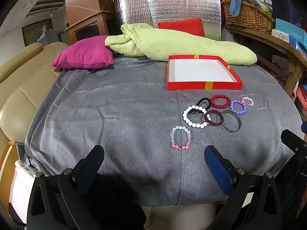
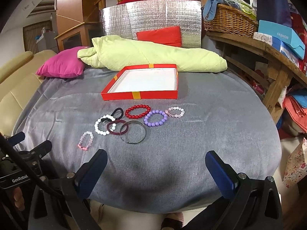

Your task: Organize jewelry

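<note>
While both tools are hovering spread wide and gripping nothing over the near edge of the grey cloth-covered table [image 1: 115,115], the jewelry is lying ahead of them in a loose cluster, with the shallow red cardboard box with a white floor [image 1: 201,71] sitting beyond it. Nearest is the pink-and-clear beaded bracelet [image 1: 180,138], resting flat just ahead of the left gripper [image 1: 153,159], slightly toward its right finger. From the right gripper [image 2: 156,161] that same bracelet [image 2: 86,140] is sitting off to the left, while the thin silver metal bangle [image 2: 134,132] is lying almost straight ahead. By this layout, each tool is probably best placed for its own nearest piece.
</note>
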The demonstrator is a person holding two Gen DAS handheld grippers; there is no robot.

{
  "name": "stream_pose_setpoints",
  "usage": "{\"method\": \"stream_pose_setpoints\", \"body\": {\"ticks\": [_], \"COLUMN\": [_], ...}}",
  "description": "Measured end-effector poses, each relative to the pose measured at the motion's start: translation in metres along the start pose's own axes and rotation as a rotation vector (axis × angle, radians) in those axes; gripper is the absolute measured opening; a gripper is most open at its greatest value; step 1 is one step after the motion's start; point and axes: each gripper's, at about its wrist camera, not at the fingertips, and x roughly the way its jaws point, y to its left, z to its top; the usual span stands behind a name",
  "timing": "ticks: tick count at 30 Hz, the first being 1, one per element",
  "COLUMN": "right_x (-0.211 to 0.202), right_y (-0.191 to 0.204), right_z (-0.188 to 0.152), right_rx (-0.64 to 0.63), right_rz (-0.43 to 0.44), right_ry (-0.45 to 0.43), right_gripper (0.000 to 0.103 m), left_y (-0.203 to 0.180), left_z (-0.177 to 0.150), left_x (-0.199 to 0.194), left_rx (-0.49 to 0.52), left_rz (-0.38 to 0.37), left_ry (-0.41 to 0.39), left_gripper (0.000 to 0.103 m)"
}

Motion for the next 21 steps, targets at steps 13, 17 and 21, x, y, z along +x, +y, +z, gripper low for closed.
{"method": "stream_pose_setpoints", "body": {"ticks": [13,17,21], "right_x": [0.007,0.011,0.022], "right_y": [-0.001,-0.003,-0.008], "right_z": [-0.001,0.000,0.005], "right_rx": [0.006,0.018,0.025], "right_rz": [-0.004,0.005,0.003], "right_ry": [0.008,0.014,0.024], "right_gripper": [0.103,0.103,0.103], "left_y": [0.005,0.006,0.008], "left_z": [-0.004,-0.004,-0.002], "left_x": [0.008,0.013,0.023], "left_rx": [-0.013,-0.016,-0.017], "left_rz": [-0.002,0.000,0.002], "left_ry": [0.016,0.022,0.033], "left_gripper": [0.103,0.103,0.103]}}
